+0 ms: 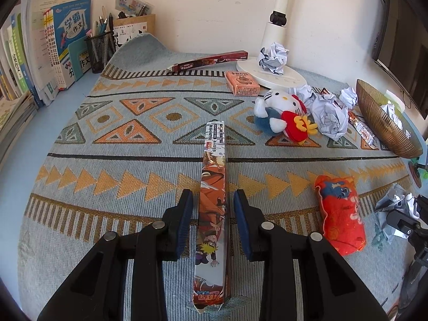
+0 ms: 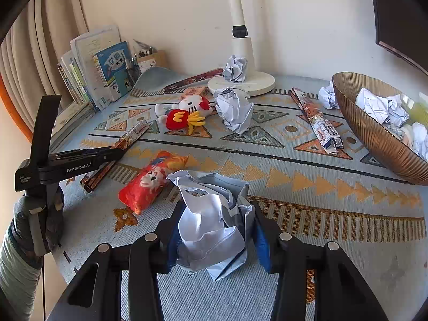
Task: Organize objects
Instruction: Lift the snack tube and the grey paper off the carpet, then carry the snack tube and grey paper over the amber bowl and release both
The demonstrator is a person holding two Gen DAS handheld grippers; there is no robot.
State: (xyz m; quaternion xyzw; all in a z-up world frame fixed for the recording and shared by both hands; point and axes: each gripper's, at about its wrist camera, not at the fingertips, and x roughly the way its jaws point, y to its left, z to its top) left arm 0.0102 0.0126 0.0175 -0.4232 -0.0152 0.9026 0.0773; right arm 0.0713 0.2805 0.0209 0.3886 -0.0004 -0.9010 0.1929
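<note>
My left gripper (image 1: 213, 200) is open, its blue pads on either side of a long orange cartoon-print box (image 1: 214, 187) that lies on the patterned mat; small gaps show on both sides. My right gripper (image 2: 218, 208) is shut on a crumpled paper ball (image 2: 214, 224), low over the mat. The left gripper also shows in the right wrist view (image 2: 117, 151), over the same box (image 2: 131, 135). A ribbed gold bowl (image 2: 374, 136) at the right holds several paper balls.
An orange plush pillow (image 1: 339, 214) lies right of the left gripper. A Hello Kitty plush (image 1: 281, 112), loose paper balls (image 1: 331, 115), a small orange box (image 1: 242, 83), two more long boxes (image 1: 211, 60) and a lamp base (image 1: 270, 75) lie farther back. Books and pen holders stand at the back left.
</note>
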